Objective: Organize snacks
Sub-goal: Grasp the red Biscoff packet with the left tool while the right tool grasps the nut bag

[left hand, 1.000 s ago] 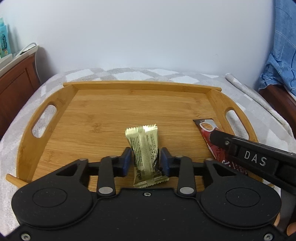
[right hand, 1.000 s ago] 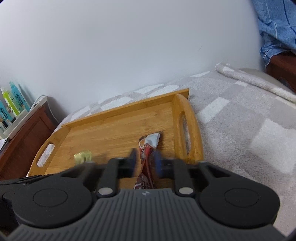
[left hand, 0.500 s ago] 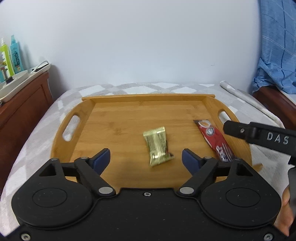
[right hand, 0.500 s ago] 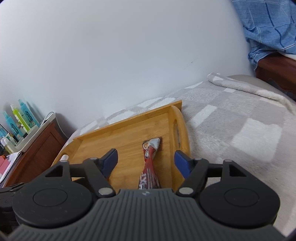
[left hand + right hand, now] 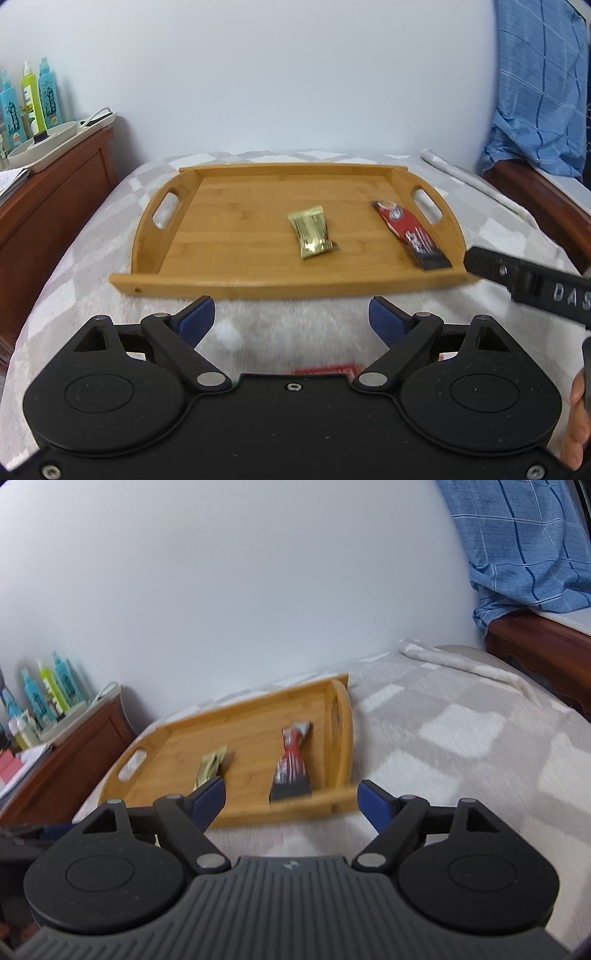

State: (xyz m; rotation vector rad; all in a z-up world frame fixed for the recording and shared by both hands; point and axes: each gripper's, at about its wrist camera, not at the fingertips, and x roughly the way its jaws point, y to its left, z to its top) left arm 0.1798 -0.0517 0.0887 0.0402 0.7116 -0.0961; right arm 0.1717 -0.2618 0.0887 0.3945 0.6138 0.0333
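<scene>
A wooden tray [image 5: 229,236] with cut-out handles lies on a grey checked blanket; it also shows in the right wrist view [image 5: 251,738]. A gold snack packet [image 5: 312,230] lies in its middle, also in the right wrist view [image 5: 210,768]. A red snack bar [image 5: 410,232] lies near its right handle, also in the right wrist view [image 5: 291,764]. My left gripper [image 5: 291,323] is open and empty, in front of the tray's near edge. My right gripper [image 5: 291,799] is open and empty, at the tray's near right corner; its arm [image 5: 532,284] shows at the right of the left wrist view.
A wooden bedside cabinet [image 5: 48,192] with bottles [image 5: 29,96] and a white tray stands at the left. A blue checked cloth [image 5: 539,92] hangs over a wooden frame at the right. A red packet edge [image 5: 327,369] peeks out under my left gripper. A white wall is behind.
Both grippers opened, letting go of the gold packet and the red bar on the tray, then drew back off the tray toward the near side.
</scene>
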